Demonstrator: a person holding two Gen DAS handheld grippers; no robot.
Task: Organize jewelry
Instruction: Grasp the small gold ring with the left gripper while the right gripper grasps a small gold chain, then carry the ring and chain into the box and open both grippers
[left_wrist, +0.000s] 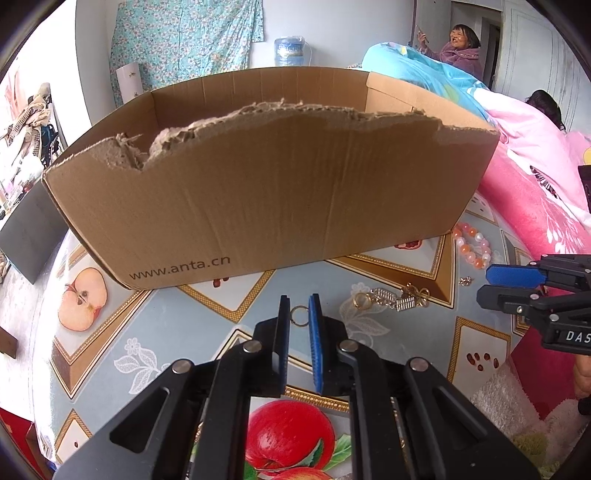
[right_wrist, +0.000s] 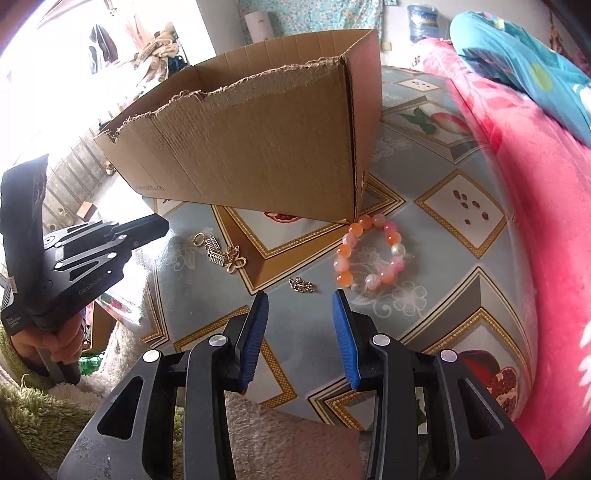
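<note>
Between the left gripper's (left_wrist: 300, 308) nearly closed tips a small ring (left_wrist: 300, 316) is pinched; the right gripper (right_wrist: 300, 300) hangs spread just short of a chain scrap (right_wrist: 302, 285). Such a thin hold could let the ring slip before it reaches the box (left_wrist: 258, 199), while the bracelet (right_wrist: 369, 254) and clasp (right_wrist: 221, 253) lie on the cloth (right_wrist: 424, 325).

A table (right_wrist: 461, 192) covered in a glossy cloth printed with apples, flowers and gold-edged diamonds carries everything. On it stands an open cardboard box (left_wrist: 258, 199) with a torn upper edge (a web address is printed low on its front wall). Just beside the box's corner lies a bracelet of orange, pink and pale beads (right_wrist: 369, 254). Nearer the middle lie a gold chain piece with a ring and clasp (right_wrist: 221, 254), a small chain fragment (right_wrist: 302, 285) and a small metal ring (left_wrist: 300, 316).
</note>
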